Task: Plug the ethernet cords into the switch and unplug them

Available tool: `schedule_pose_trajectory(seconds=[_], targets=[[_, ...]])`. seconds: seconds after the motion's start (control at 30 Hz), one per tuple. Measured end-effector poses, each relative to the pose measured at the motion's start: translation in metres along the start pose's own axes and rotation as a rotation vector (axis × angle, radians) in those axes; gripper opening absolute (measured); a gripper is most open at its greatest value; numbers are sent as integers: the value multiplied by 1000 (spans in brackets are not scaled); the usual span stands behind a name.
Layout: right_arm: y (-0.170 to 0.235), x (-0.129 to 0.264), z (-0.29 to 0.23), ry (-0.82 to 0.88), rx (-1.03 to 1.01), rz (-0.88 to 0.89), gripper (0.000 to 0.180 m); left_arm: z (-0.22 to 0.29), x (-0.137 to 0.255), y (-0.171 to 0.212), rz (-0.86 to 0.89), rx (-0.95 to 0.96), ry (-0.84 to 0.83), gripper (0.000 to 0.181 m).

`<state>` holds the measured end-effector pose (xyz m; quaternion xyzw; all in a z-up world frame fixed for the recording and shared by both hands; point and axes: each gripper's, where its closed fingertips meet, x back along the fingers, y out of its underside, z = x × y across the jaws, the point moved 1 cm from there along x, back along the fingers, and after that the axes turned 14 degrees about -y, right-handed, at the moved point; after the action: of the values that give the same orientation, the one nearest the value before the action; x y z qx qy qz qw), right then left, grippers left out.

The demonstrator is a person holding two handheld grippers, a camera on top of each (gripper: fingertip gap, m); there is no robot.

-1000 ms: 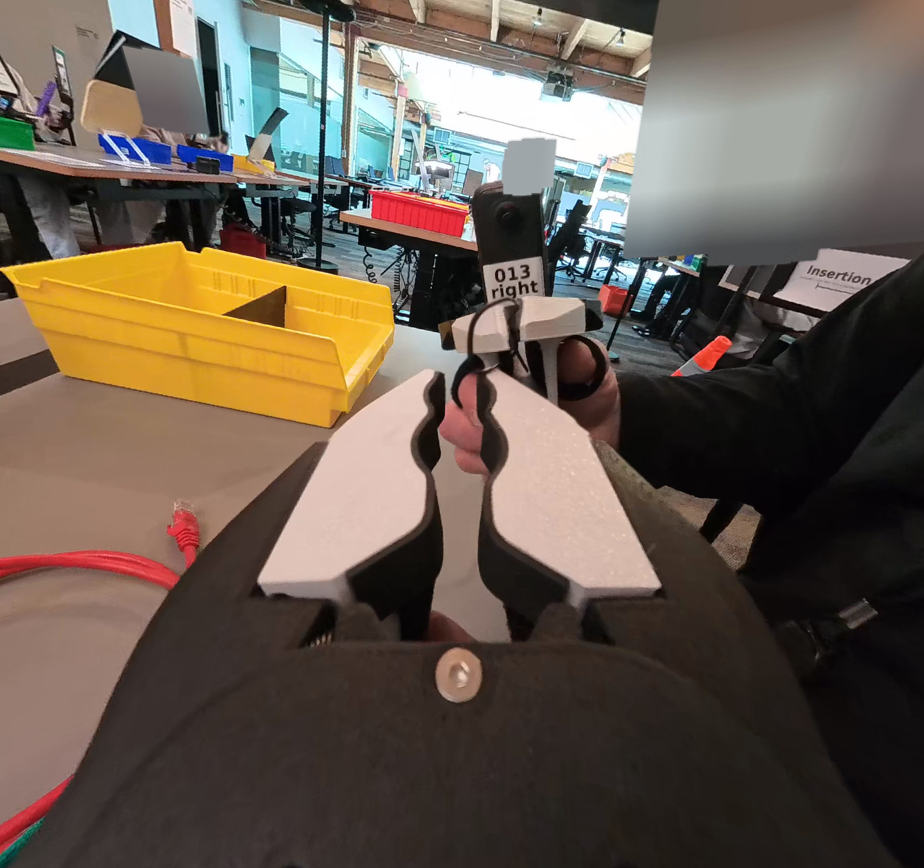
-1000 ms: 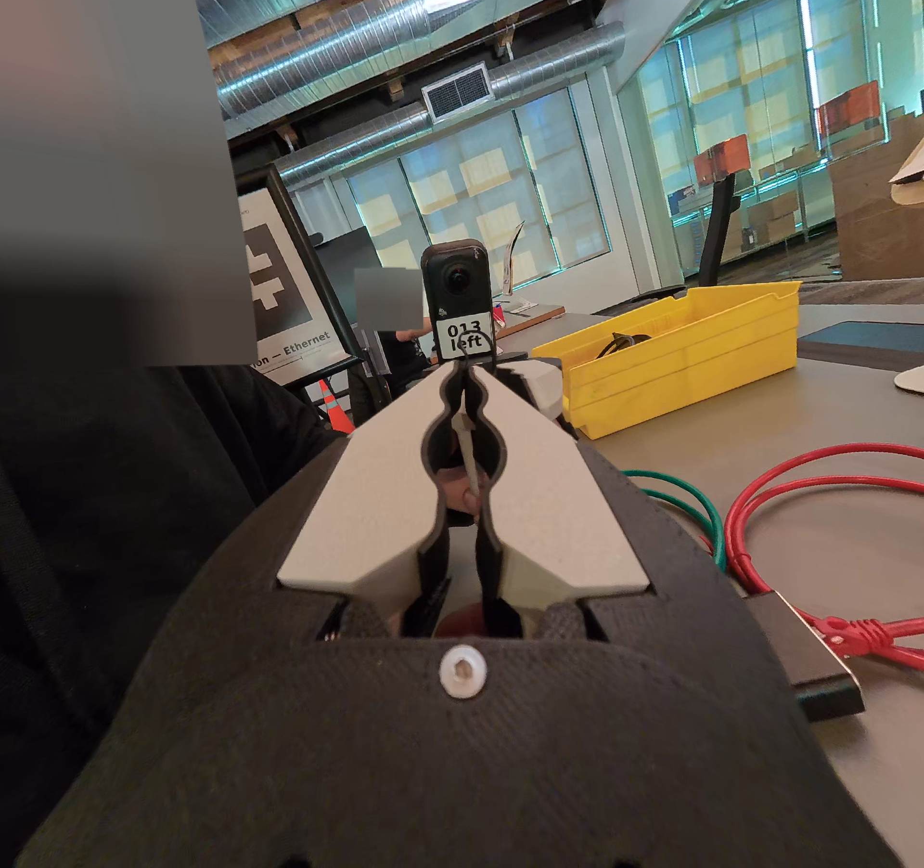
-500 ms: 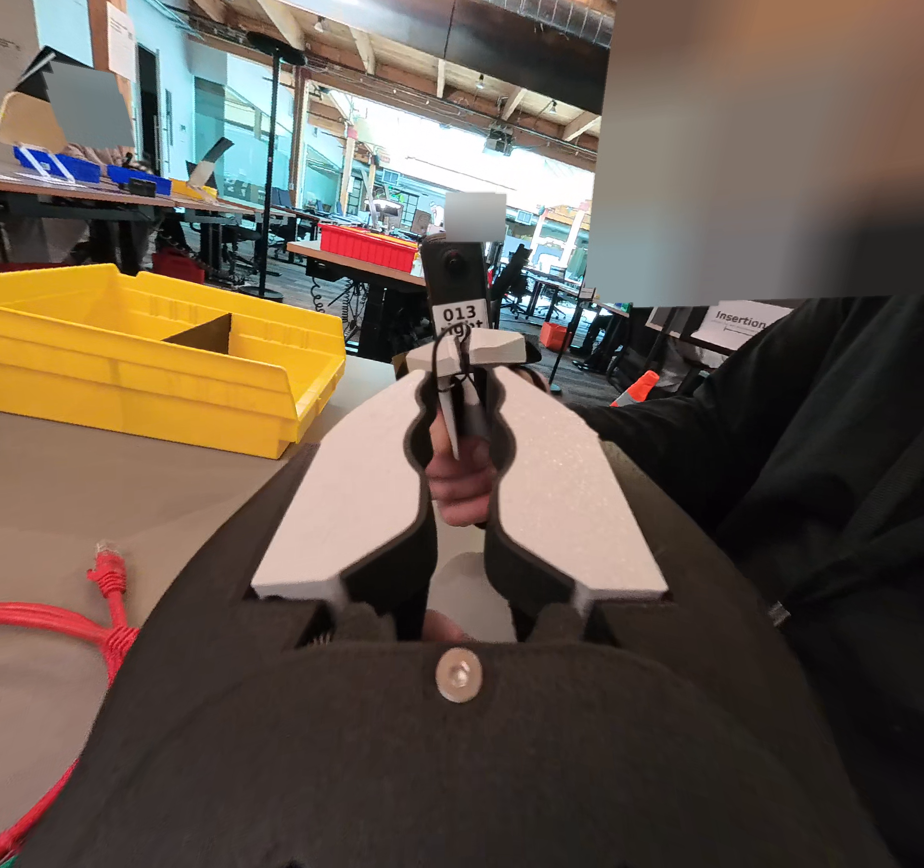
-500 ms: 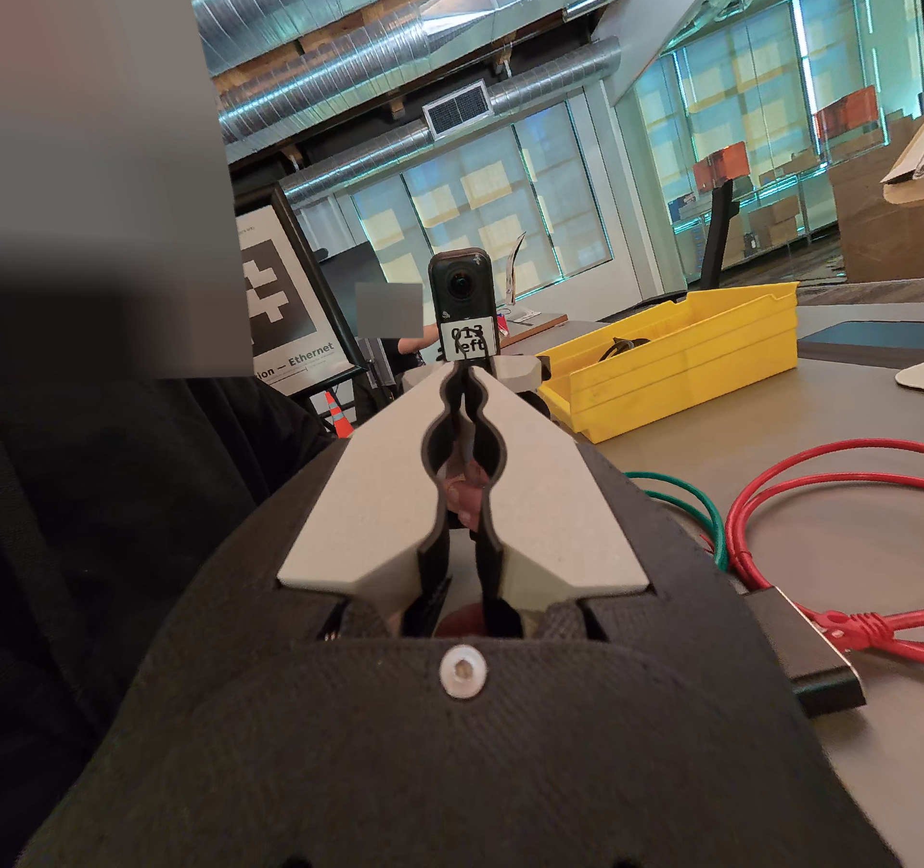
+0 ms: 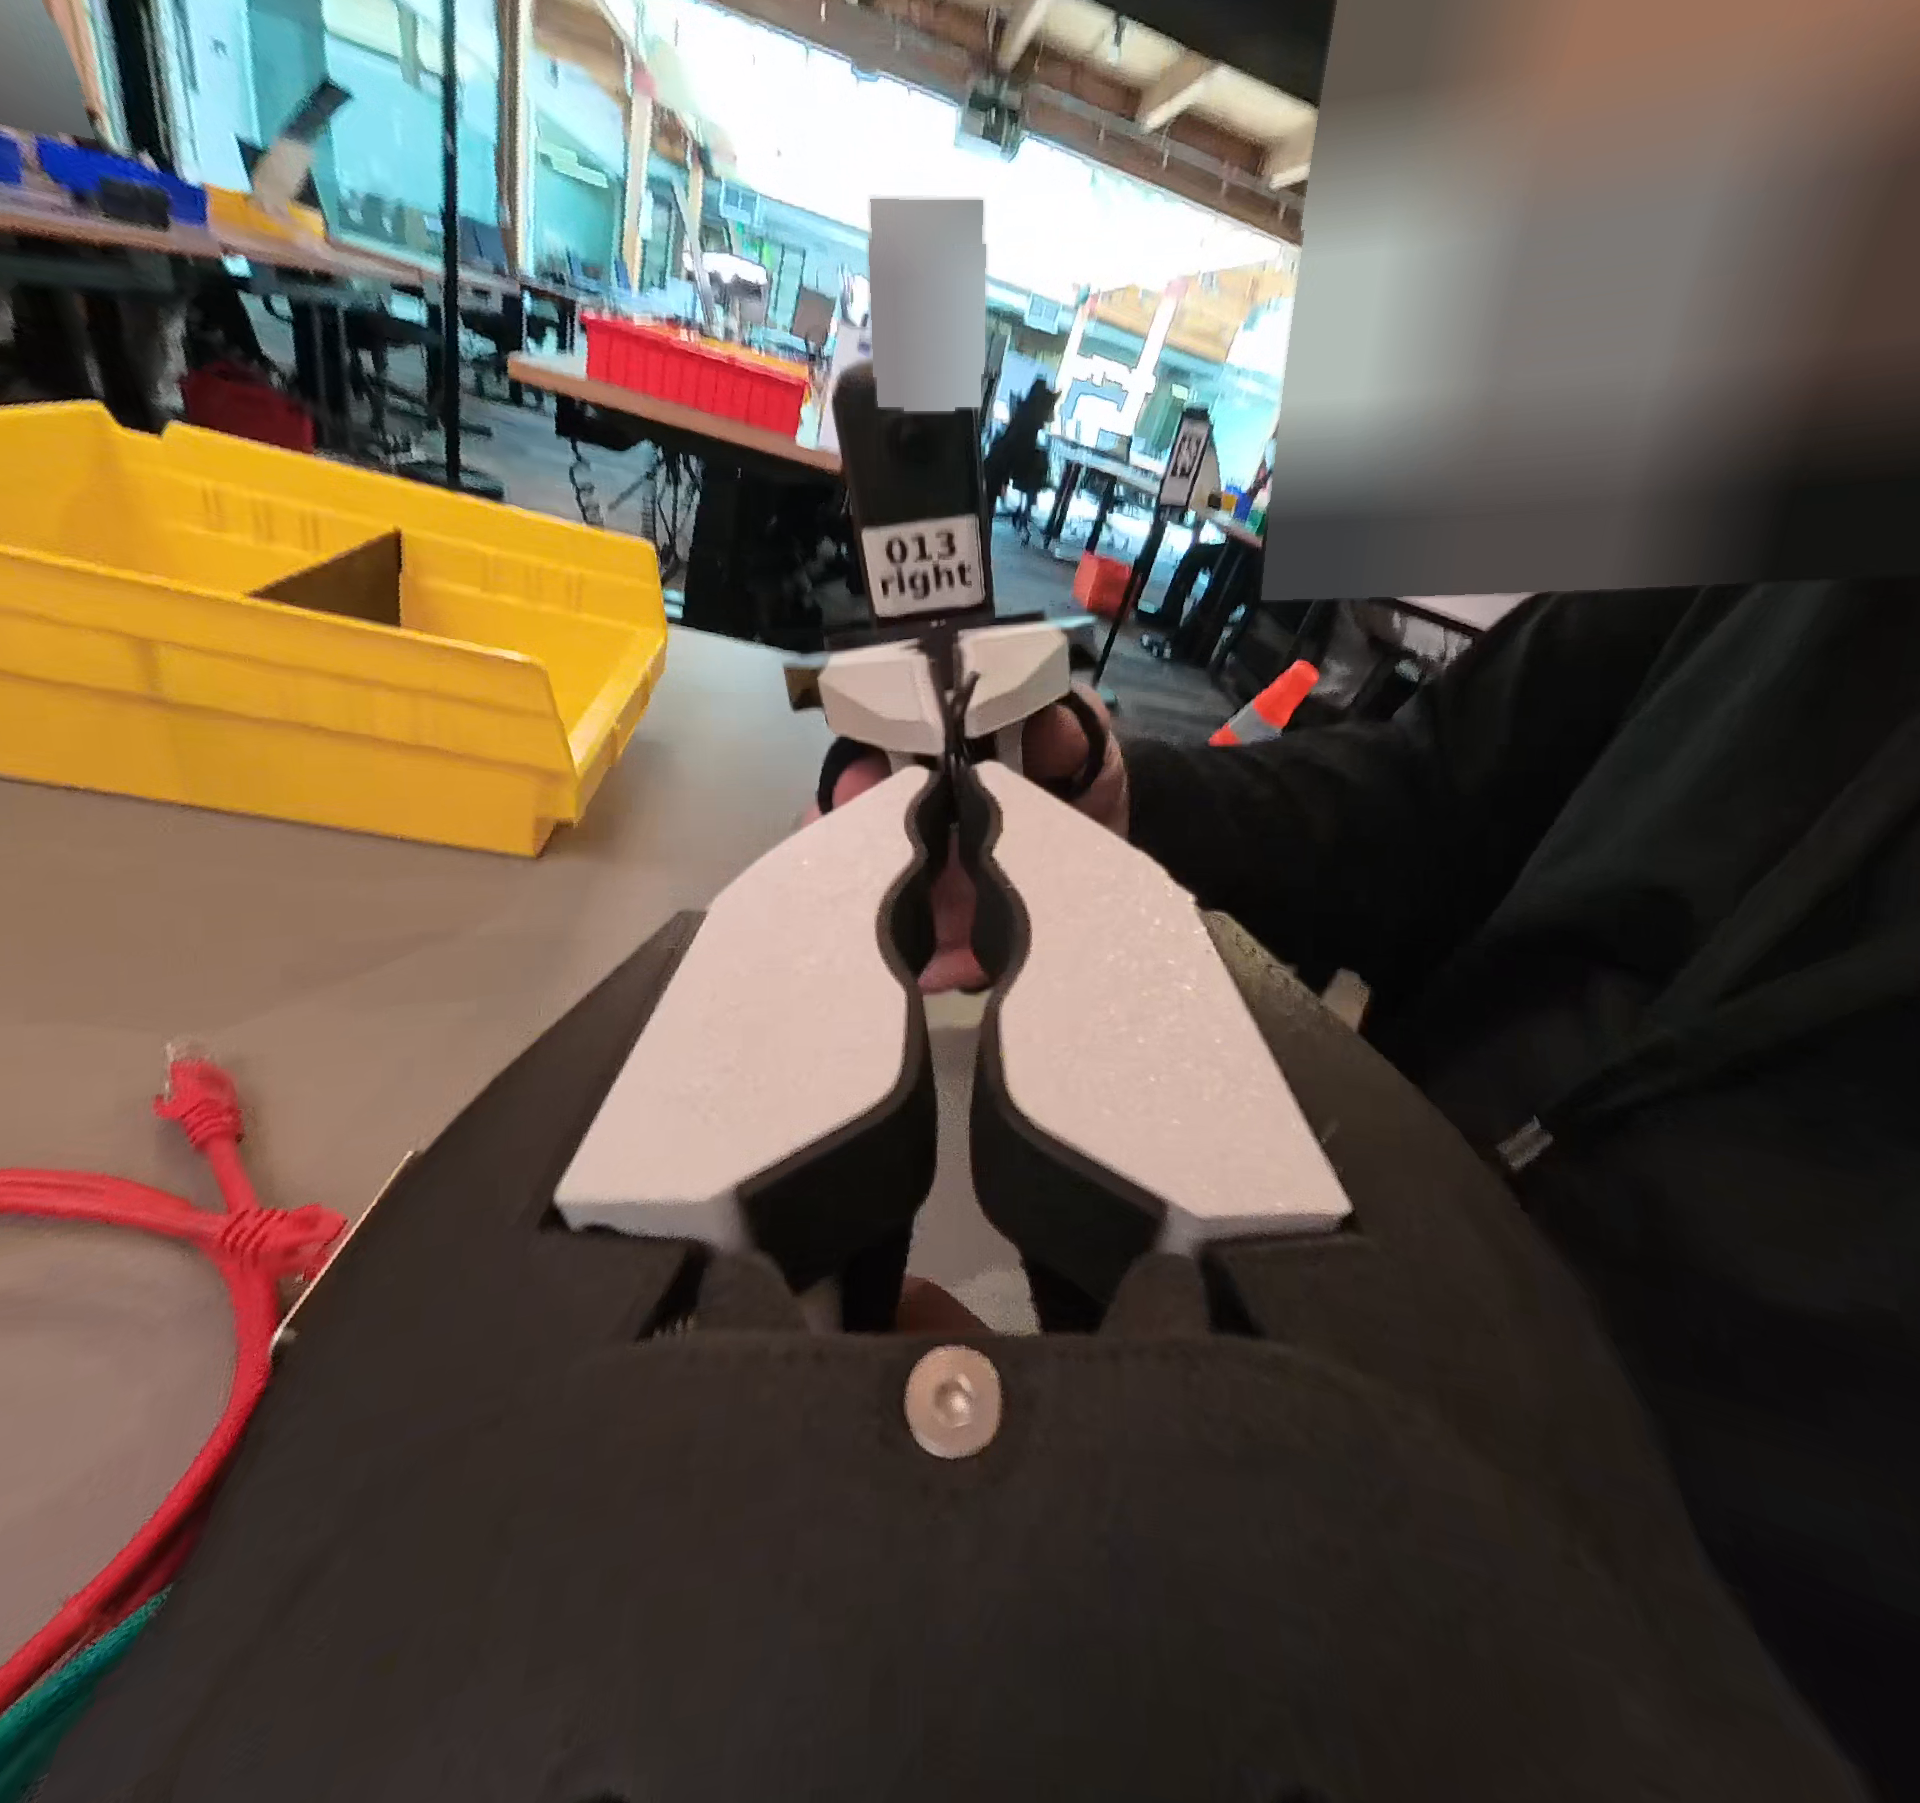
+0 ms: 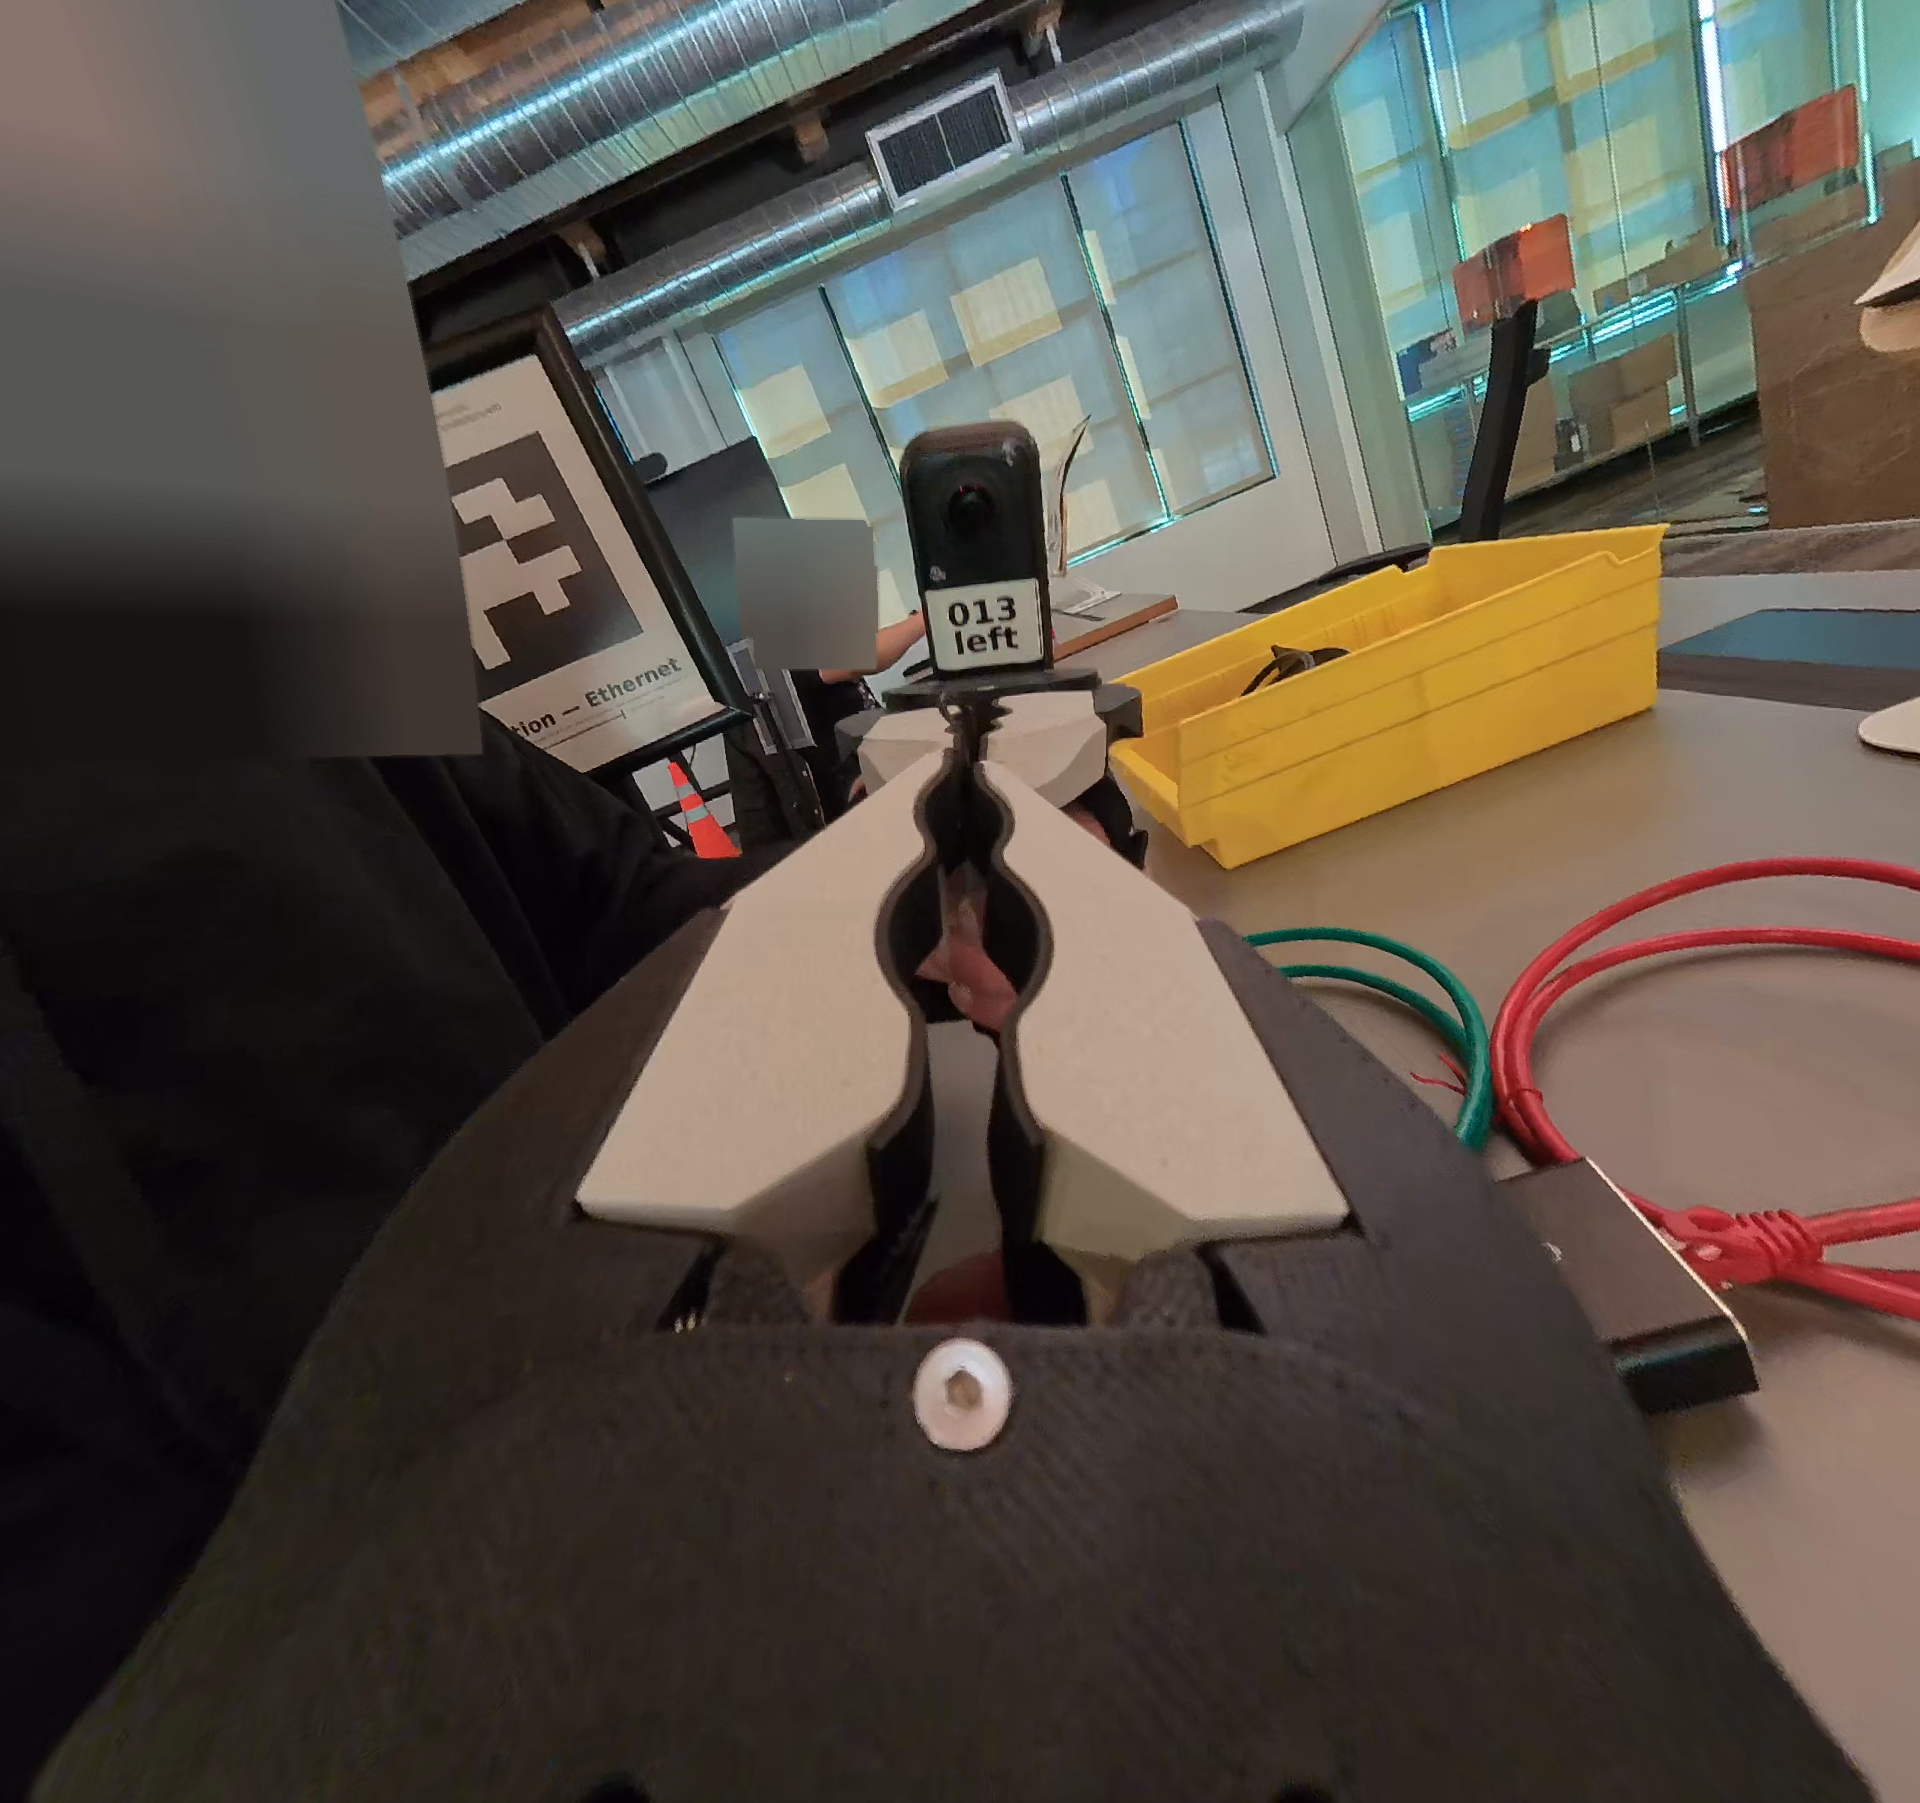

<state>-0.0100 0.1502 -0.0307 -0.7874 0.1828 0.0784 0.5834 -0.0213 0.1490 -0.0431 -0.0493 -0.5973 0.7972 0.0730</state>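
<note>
My left gripper (image 5: 951, 789) and right gripper (image 6: 961, 766) are both shut and empty. They are held above the table and point at each other. The right gripper also shows in the left wrist view (image 5: 940, 693), and the left gripper in the right wrist view (image 6: 982, 740). The black switch (image 6: 1642, 1275) lies on the table under the right gripper's right side. Only a corner of the switch (image 5: 348, 1223) shows in the left wrist view. A red ethernet plug (image 6: 1725, 1244) sits against its face. A second red plug (image 5: 197, 1099) lies loose on the table. A green cord (image 6: 1455, 1015) loops beside the red cords (image 6: 1558, 974).
A yellow bin (image 5: 312, 693) stands on the grey table (image 5: 260, 943) beyond the cords; it also shows in the right wrist view (image 6: 1403, 673). A person in a black sleeve (image 5: 1455, 818) holds the grippers. A sign on an easel (image 6: 551, 590) and an orange cone (image 6: 701, 818) stand behind. Left tips and right tips are each some 20 centimeters from the black switch (image 6: 1642, 1275).
My left gripper's jaws have closed from slightly open to shut. Both grippers have shifted a little and still face each other. The cords and switch have not moved.
</note>
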Motion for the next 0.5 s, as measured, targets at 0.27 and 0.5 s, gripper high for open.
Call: schedule_pose_trajectory(seconds=[0.27,0.5], targets=[[14,-2,12,61,-10,-32,0,-12,5,21,-190,-34,-35,2],[15,10,30,147,-42,2,0,-26,10,28,-230,19,-64,2]])
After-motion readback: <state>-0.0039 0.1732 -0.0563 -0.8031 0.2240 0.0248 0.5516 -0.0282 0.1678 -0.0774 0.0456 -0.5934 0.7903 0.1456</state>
